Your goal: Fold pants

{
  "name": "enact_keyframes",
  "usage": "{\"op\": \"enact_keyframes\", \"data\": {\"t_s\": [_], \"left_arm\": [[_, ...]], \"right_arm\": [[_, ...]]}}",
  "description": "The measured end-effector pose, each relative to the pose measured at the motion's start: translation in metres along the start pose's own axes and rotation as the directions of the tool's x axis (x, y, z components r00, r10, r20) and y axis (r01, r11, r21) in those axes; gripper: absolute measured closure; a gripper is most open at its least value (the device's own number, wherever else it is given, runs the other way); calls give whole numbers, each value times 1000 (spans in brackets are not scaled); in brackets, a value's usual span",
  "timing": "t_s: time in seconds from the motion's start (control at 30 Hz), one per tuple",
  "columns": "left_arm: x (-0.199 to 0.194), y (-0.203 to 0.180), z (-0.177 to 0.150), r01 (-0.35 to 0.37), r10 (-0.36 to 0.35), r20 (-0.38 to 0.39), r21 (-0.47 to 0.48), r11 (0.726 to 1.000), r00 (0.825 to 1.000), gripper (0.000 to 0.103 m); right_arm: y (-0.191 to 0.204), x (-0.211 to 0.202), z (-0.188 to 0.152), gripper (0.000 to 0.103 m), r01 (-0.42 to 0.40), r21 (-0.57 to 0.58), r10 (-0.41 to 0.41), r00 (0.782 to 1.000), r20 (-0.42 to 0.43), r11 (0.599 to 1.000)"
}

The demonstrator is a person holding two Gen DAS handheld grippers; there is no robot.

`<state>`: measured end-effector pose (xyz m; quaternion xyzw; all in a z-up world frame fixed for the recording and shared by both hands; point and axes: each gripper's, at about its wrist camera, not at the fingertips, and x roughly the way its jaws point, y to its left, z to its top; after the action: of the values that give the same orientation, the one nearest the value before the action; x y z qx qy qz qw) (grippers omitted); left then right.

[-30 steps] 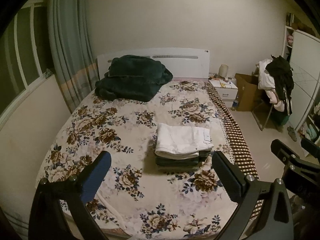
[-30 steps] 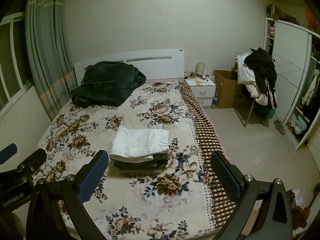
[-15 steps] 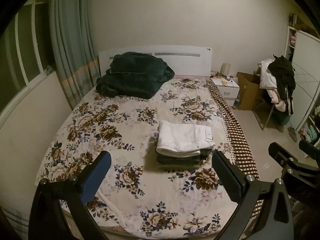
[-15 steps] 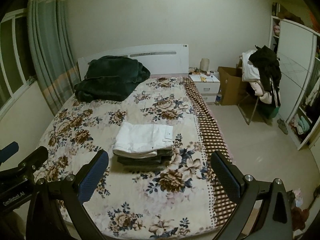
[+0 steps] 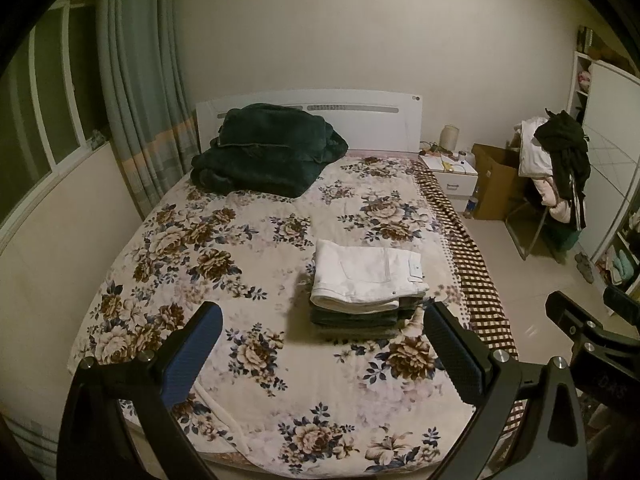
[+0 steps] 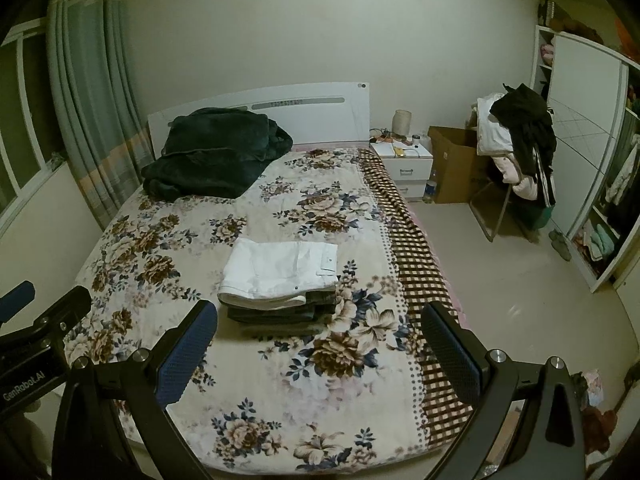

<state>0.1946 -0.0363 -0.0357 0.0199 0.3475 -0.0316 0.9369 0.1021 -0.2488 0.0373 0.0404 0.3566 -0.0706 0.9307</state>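
Your left gripper (image 5: 320, 344) and right gripper (image 6: 320, 340) gape wide, empty; the folded pants (image 5: 366, 276) lie ahead, long axis crosswise, equally near.

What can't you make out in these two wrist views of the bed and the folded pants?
- Dark pants under the white pants: how many, both views; only stacked edges show.
- Nightstand clutter: too small, both views.
- Wardrobe contents: cut off by the right edge.
- The person's hands: out of frame.
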Motion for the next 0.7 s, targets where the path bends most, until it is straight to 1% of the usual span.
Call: {"op": "enact_keyframes", "data": {"t_s": [0.5, 0.7], "left_arm": [[2, 2, 1, 5, -5, -4, 1, 1000, 1000, 0], [-1, 7, -4, -9, 9, -7, -15, 1000, 1000, 0]], "right_arm": [[3, 2, -4, 0, -14, -10, 14, 1000, 2, 1000], [7, 3, -1, 0, -25, -22, 25, 1000, -6, 999]]}}
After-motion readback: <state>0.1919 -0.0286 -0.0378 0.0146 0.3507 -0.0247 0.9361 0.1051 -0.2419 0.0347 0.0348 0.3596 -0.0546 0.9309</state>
